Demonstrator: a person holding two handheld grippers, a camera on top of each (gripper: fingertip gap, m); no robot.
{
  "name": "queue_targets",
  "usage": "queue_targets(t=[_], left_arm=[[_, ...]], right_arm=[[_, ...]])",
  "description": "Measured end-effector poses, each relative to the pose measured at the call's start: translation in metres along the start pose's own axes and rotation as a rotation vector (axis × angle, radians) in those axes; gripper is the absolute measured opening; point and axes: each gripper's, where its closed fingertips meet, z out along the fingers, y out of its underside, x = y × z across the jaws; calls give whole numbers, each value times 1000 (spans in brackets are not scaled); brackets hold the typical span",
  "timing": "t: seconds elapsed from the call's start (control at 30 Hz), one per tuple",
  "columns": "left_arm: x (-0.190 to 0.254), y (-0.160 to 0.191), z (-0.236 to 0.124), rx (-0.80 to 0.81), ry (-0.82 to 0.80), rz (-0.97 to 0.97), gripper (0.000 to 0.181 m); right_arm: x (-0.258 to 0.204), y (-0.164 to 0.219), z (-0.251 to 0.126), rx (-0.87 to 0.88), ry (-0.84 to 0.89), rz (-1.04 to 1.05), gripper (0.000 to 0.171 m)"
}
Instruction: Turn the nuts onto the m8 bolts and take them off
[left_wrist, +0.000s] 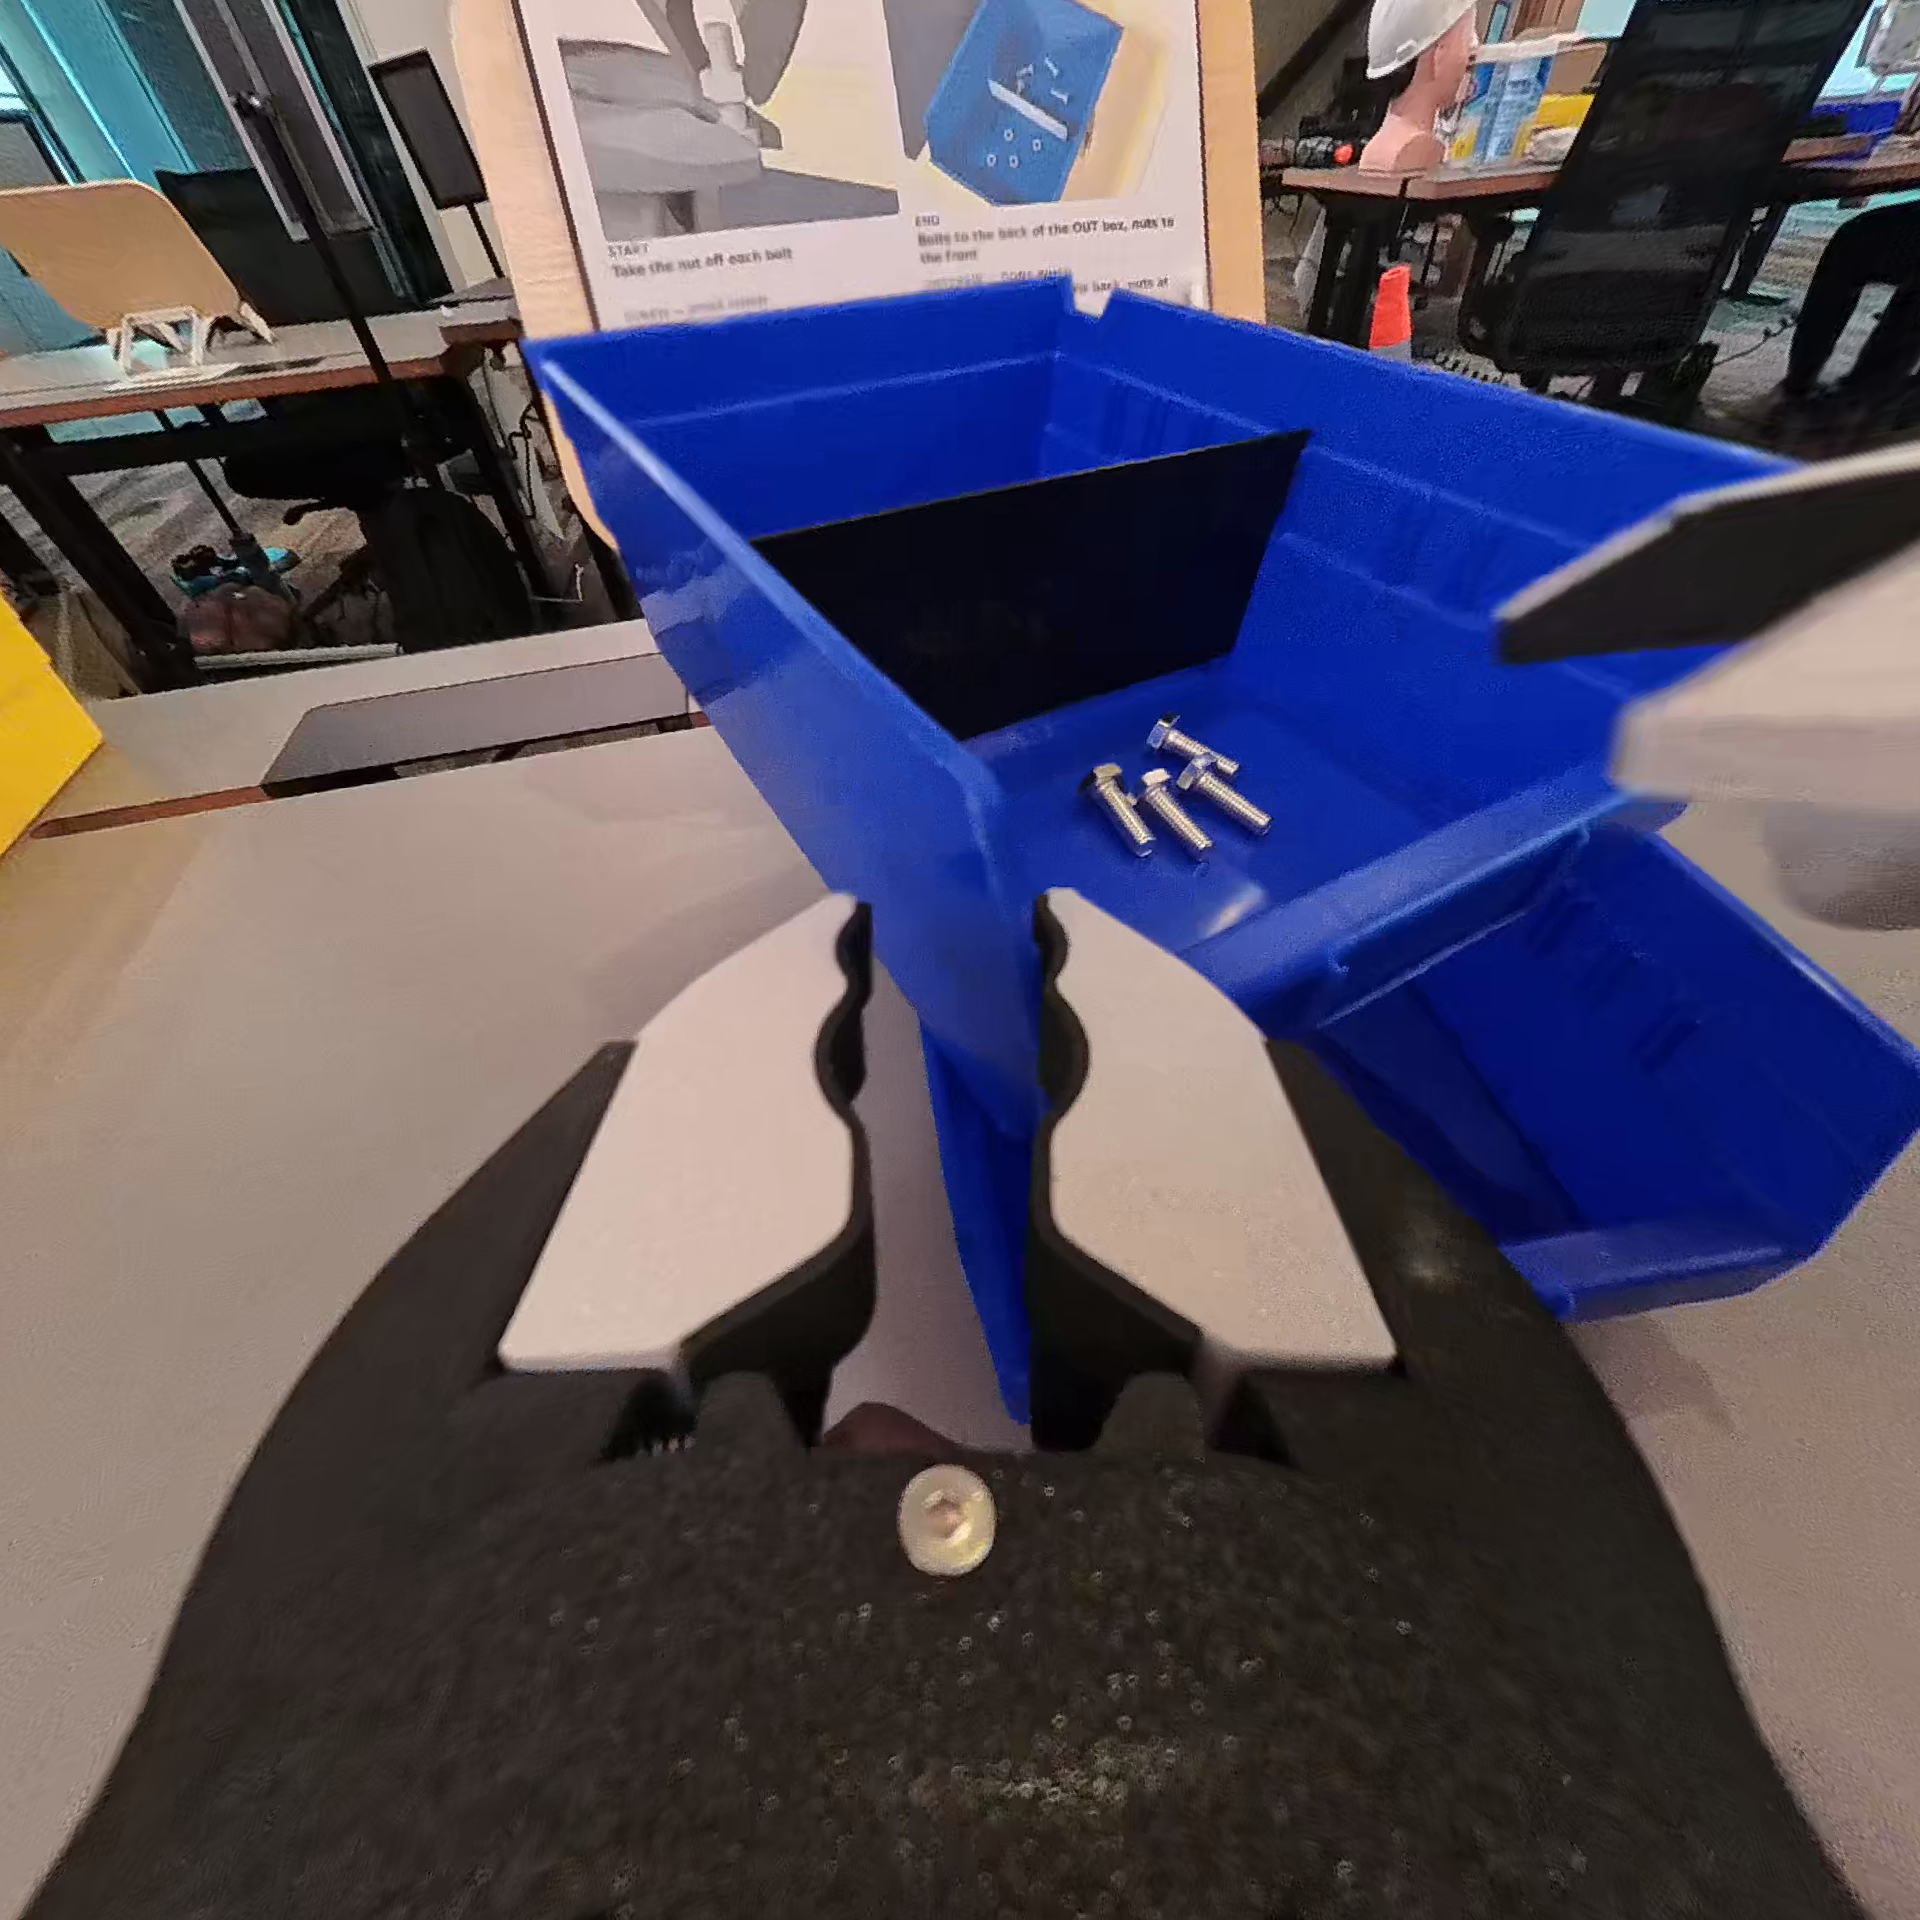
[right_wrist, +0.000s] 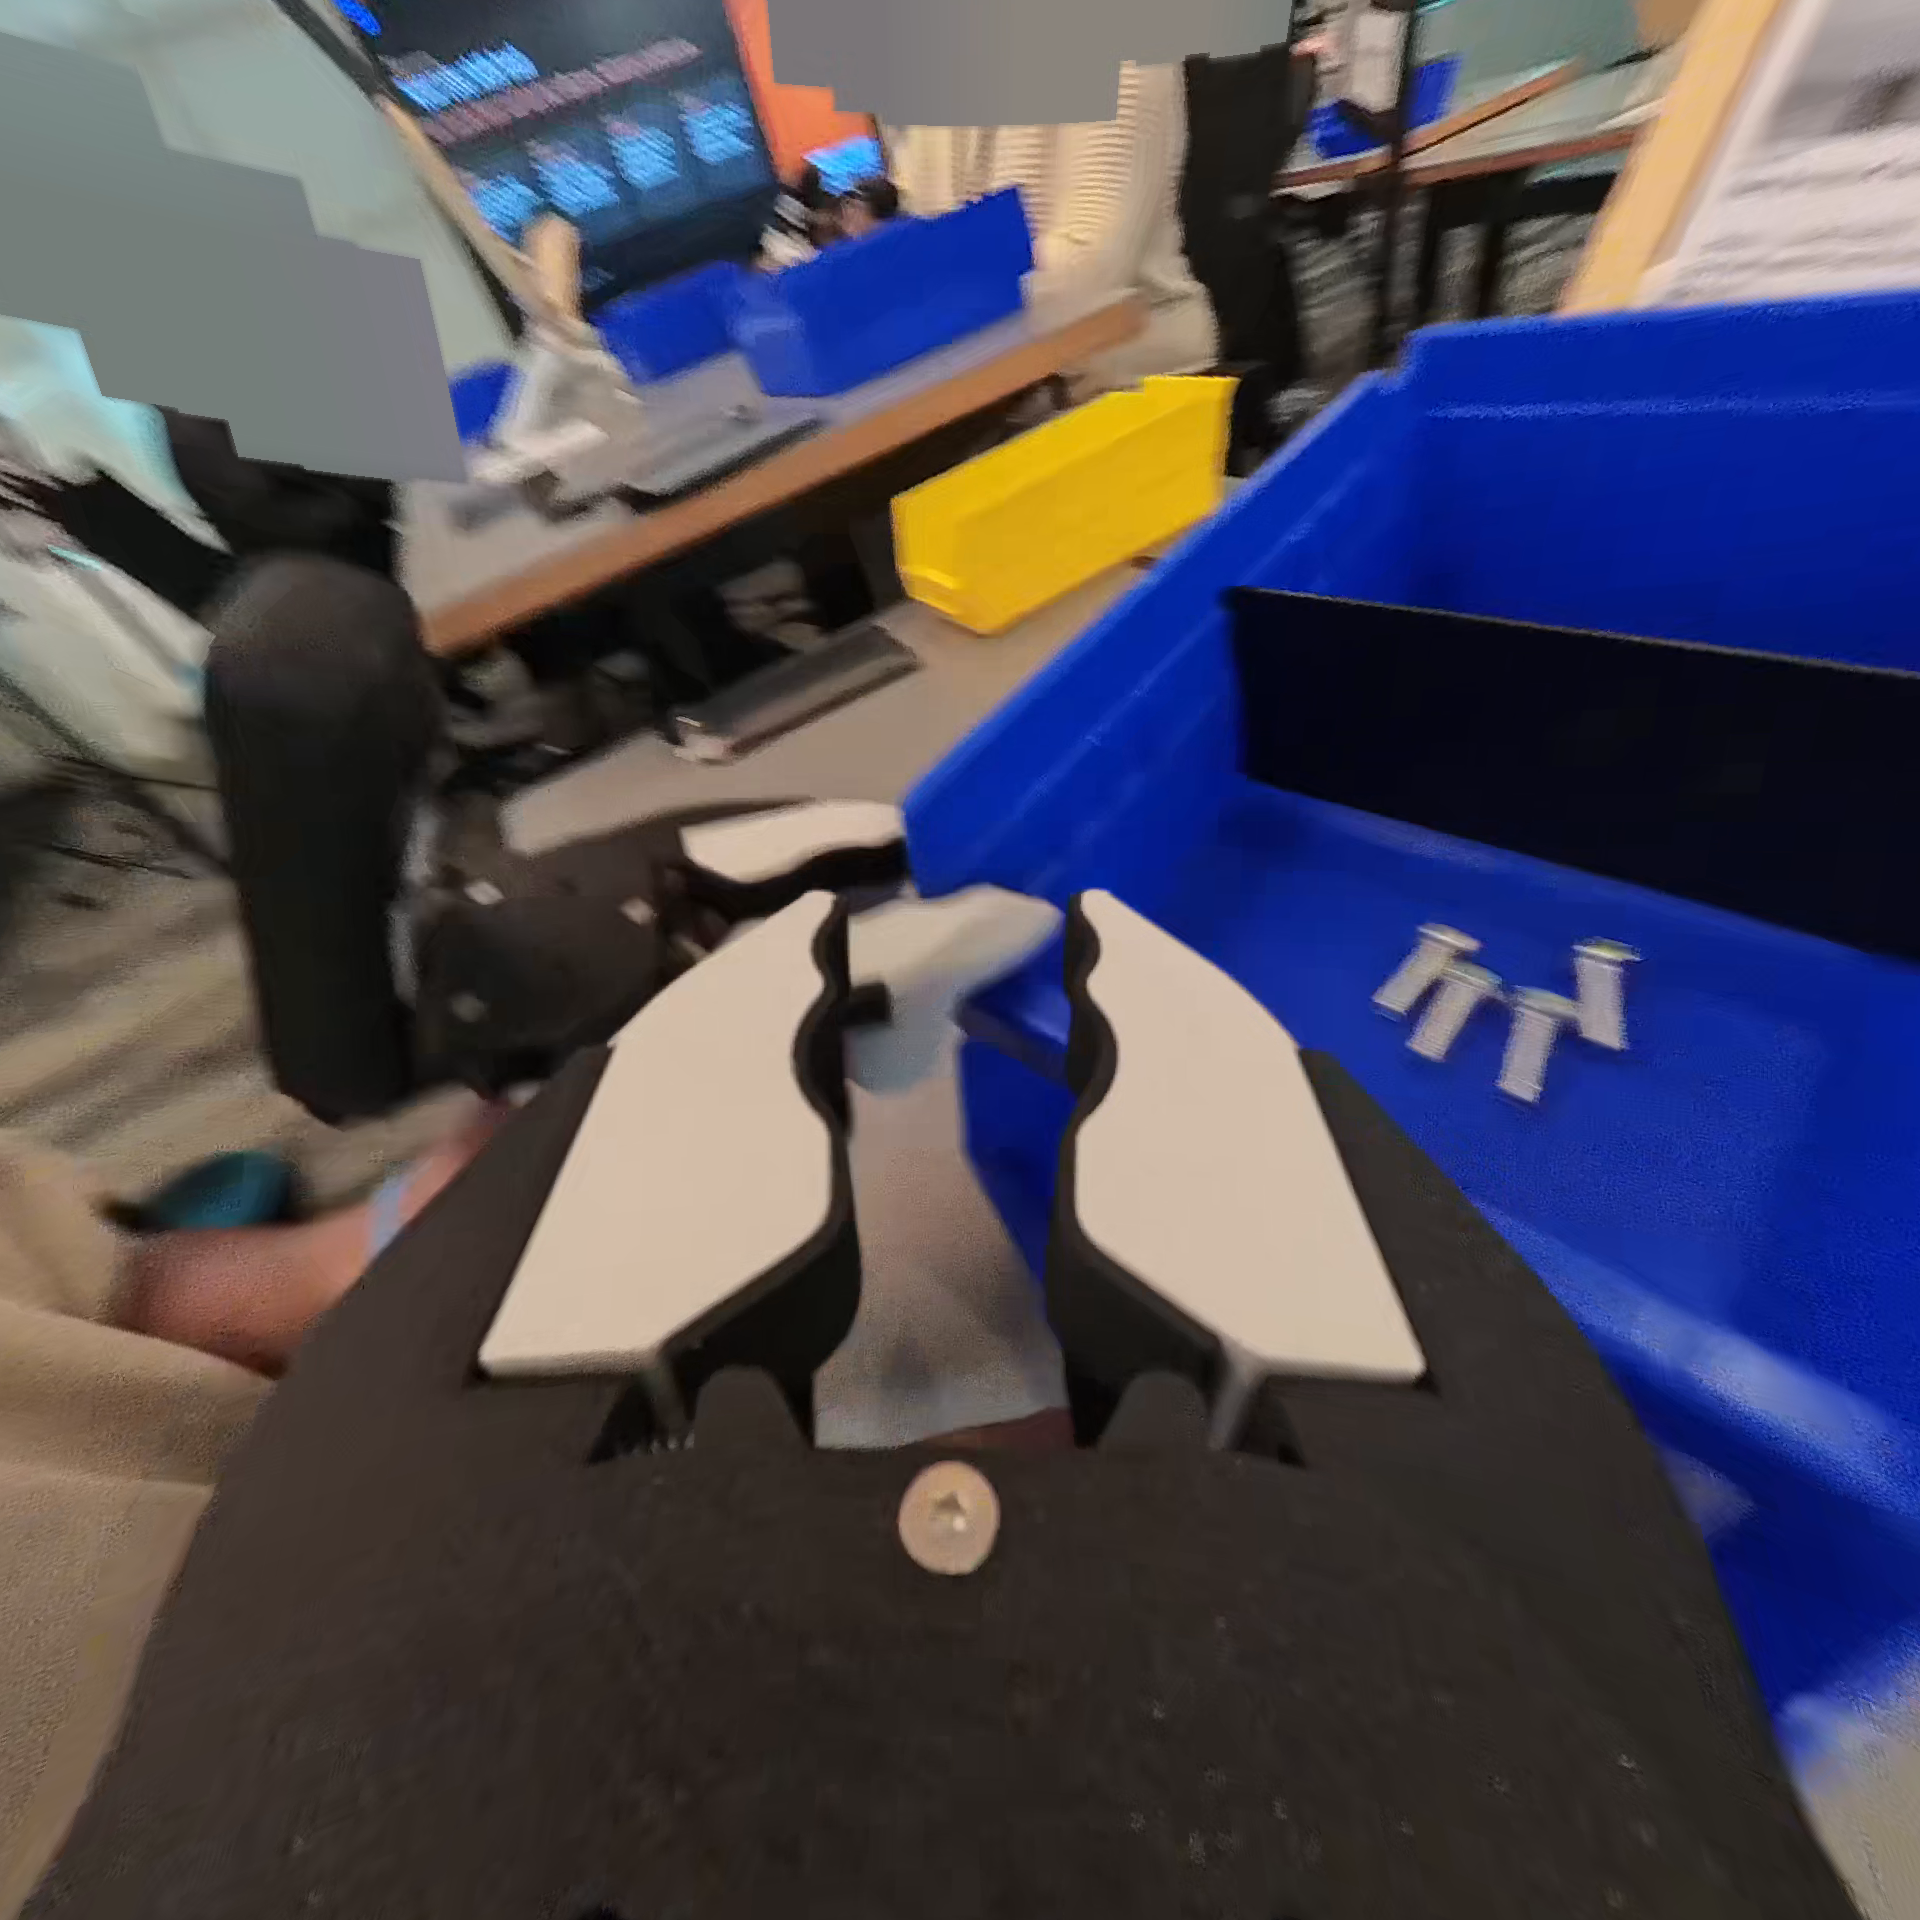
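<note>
A blue bin (left_wrist: 790, 623) stands on the grey table, split by a black divider (left_wrist: 1018, 582). Several bare silver bolts (left_wrist: 1179, 795) lie in its front compartment; no nuts show. My left gripper (left_wrist: 951, 914) is open and empty, and the bin's front left corner shows through the gap between its fingers. My right gripper (left_wrist: 1558, 691) hovers over the bin's right rim. In the right wrist view my right gripper (right_wrist: 956, 909) is open and empty at the bin's (right_wrist: 1143, 623) front corner, left of the bolts (right_wrist: 1507, 1003). A left gripper finger (right_wrist: 790, 842) shows beyond it.
An instruction board (left_wrist: 862, 156) stands upright behind the bin. A yellow bin (right_wrist: 1060, 509) sits on the table to the left. A person's hand and sleeve (right_wrist: 208, 1299) are at the near left. Other desks with blue bins (right_wrist: 894, 281) stand farther back. One gripper's finger ends stand about 9 cm off the other's.
</note>
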Motion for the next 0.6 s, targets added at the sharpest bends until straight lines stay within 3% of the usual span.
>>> queue_targets(t=[0.03,0.17,0.37,0.5,0.6], left_arm=[[0,-2,1,-2,2,-4,18],[-13,-2,6,-45,-51,-1,13],[-45,-6,9,-40,-142,9,4],[-63,-26,-1,56,-215,53,2],[-65,-26,-2,58,-209,13,2]], right_arm=[[8,4,-9,-13,74,-55,43],[26,25,-40,-66,275,-205,48],[62,39,-75,-68,523,-282,44],[81,45,-77,-79,601,-240,44],[83,50,-63,-71,569,-187,46]])
